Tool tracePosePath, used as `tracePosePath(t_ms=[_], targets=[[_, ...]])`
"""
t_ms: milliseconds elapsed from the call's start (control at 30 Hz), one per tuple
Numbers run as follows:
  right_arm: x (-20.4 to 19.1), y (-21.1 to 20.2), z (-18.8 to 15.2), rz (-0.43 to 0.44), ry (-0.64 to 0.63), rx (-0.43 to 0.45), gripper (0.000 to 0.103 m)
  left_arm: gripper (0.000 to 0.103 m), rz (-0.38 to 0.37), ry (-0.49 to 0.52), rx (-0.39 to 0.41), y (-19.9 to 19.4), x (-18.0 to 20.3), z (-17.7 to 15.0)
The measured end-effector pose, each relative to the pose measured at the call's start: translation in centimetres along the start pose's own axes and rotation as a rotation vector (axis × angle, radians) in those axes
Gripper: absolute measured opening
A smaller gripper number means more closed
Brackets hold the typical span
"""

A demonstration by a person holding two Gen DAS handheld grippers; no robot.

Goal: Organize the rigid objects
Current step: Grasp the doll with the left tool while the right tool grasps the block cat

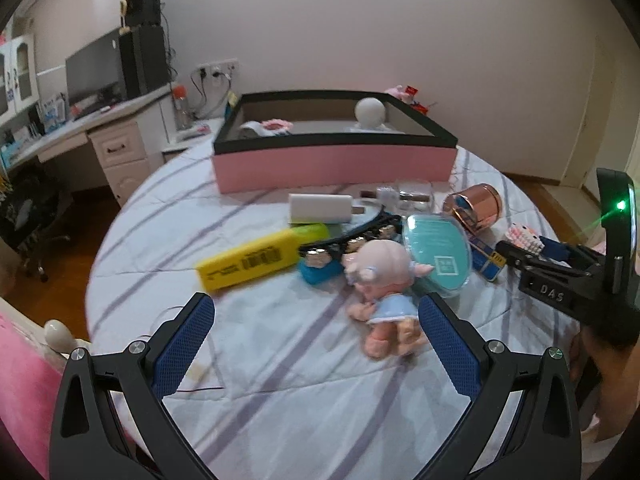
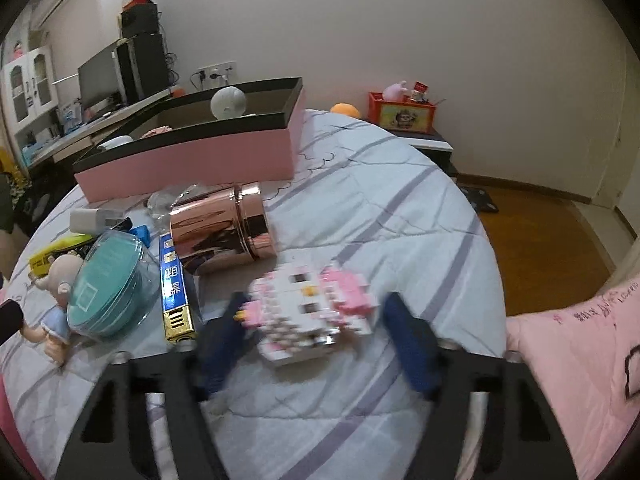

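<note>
A white and pink block figure (image 2: 304,312) lies on the striped bedsheet between the fingers of my right gripper (image 2: 316,308). The left finger is close against it and a gap shows at the right one, so the gripper is open. My left gripper (image 1: 316,320) is open above bare sheet, its right finger (image 1: 448,344) beside a baby doll (image 1: 380,280). Behind the doll lie a yellow box (image 1: 260,258), a teal round case (image 1: 436,256), a rose-gold tin (image 2: 224,236) and a blue and gold box (image 2: 174,292). The pink box with a black rim (image 1: 332,160) stands open further back.
A white charger (image 1: 320,208) and clear plastic items lie in front of the pink box, which holds a white ball (image 1: 370,112). A desk with a monitor (image 1: 96,76) is at the left. A pink pillow (image 2: 580,360) lies at the right, and a red box (image 2: 402,112) on a nightstand behind.
</note>
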State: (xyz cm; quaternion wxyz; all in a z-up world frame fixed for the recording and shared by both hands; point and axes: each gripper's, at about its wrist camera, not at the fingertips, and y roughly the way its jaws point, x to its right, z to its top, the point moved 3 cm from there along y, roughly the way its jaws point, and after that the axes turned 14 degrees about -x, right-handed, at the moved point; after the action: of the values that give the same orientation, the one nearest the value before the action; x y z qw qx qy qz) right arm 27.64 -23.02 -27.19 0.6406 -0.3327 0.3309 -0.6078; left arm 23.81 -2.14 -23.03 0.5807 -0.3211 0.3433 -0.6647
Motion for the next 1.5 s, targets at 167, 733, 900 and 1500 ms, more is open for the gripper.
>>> tracePosePath(t_ms=[167, 733, 900, 1500], targets=[[0.1, 0.1, 0.0, 0.013, -0.001, 0.009, 0.063, 0.103, -0.038, 0.025, -0.007, 0.5, 1.4, 0.2], [-0.1, 0.4, 0.2, -0.003, -0.01, 0.001, 0.063, 0.054, -0.021, 0.099, -0.102, 4.4, 2.8, 0.5], [0.0, 0.4, 0.2, 0.001, -0.011, 0.008, 0.059, 0.047, -0.029, 0.115, -0.09, 3.9, 2.6, 0.0], [-2.4, -4.1, -0.4, 0.049, -0.016, 0.086, 0.059, 0.046, -0.1, 0.093, -0.015, 0.0, 0.4, -0.8]])
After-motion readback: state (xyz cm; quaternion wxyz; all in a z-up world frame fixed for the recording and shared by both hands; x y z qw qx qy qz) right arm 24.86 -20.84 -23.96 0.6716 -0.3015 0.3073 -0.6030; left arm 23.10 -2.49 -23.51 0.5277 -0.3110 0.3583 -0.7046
